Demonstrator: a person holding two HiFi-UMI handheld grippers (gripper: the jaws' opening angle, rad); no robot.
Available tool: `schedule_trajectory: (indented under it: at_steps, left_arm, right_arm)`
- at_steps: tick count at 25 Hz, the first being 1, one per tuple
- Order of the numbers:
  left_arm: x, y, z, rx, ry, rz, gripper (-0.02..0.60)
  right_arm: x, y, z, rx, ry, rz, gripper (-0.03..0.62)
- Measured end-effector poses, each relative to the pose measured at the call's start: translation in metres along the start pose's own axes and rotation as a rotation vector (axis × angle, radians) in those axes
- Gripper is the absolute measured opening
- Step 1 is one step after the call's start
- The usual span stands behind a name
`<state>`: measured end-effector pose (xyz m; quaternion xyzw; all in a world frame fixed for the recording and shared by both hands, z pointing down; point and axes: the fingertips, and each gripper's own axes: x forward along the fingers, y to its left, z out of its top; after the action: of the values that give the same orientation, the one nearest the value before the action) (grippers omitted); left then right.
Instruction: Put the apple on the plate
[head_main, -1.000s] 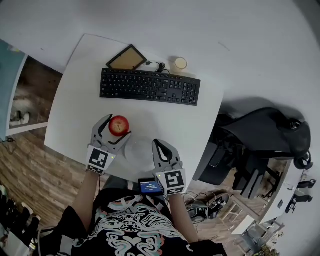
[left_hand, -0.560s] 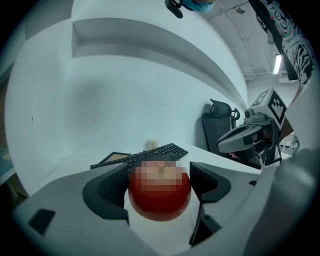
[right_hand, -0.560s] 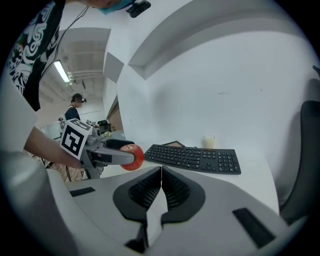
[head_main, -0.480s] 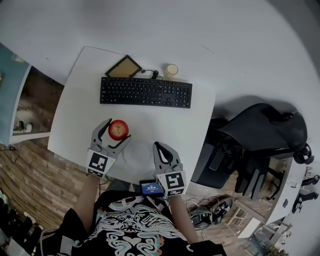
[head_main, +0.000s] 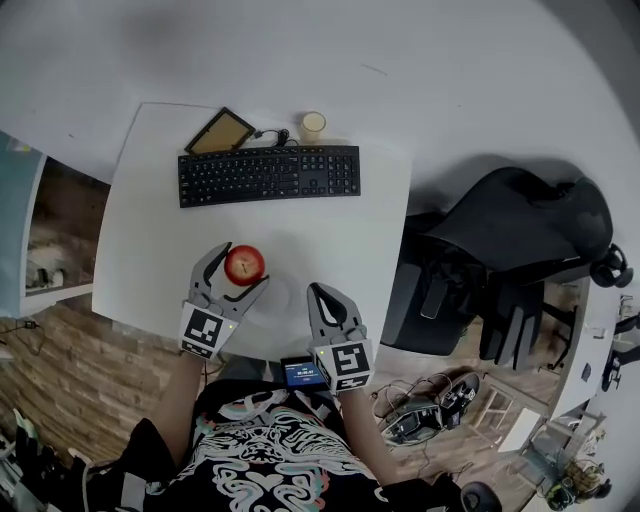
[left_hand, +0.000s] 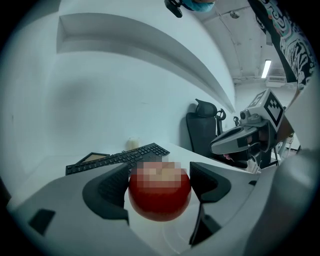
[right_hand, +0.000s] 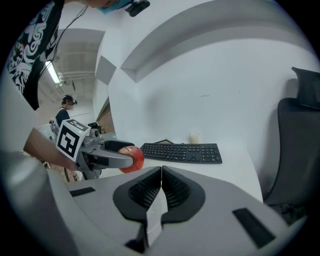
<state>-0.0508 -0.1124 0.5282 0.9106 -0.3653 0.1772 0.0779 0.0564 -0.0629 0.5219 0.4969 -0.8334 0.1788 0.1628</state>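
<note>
A red apple is held just above the white table, and my left gripper is shut on it from both sides. In the left gripper view the apple fills the gap between the two dark pads. A white plate lies on the table just right of the apple, faint against the tabletop. My right gripper hovers at the plate's right side near the table's front edge, its jaws closed together with nothing between them. From the right gripper view the apple shows in the left gripper's fingers.
A black keyboard lies across the far part of the table, with a framed picture and a small cup behind it. A black office chair stands right of the table. A small screen device sits by my lap.
The head view has shifted, so the table sits more to the left. My left gripper with the apple has moved a little right, nearer the plate. The right gripper stays shut.
</note>
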Motion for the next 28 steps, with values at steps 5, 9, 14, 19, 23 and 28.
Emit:
schedule_trajectory:
  at_steps: [5, 9, 14, 19, 23, 28]
  left_arm:
    - [0.01, -0.028, 0.006, 0.023, -0.003, -0.076, 0.391]
    - [0.012, -0.041, 0.001, 0.03, 0.007, -0.106, 0.391]
    - [0.01, -0.046, -0.012, 0.019, 0.024, -0.118, 0.391]
    - [0.016, -0.054, -0.022, 0.025, 0.035, -0.136, 0.391]
    - [0.019, -0.06, -0.035, 0.032, 0.048, -0.152, 0.391]
    - [0.019, -0.067, -0.051, 0.064, 0.064, -0.161, 0.391]
  right_arm:
    - [-0.017, -0.011, -0.013, 0.035, 0.004, -0.049, 0.028]
    - [-0.023, -0.016, -0.019, 0.049, 0.002, -0.068, 0.028]
    - [-0.026, -0.011, -0.028, 0.058, 0.014, -0.07, 0.028]
    - [-0.024, -0.012, -0.033, 0.061, 0.024, -0.063, 0.028]
    - [-0.019, -0.008, -0.042, 0.063, 0.042, -0.052, 0.028]
    - [-0.014, -0.004, -0.053, 0.062, 0.062, -0.037, 0.028]
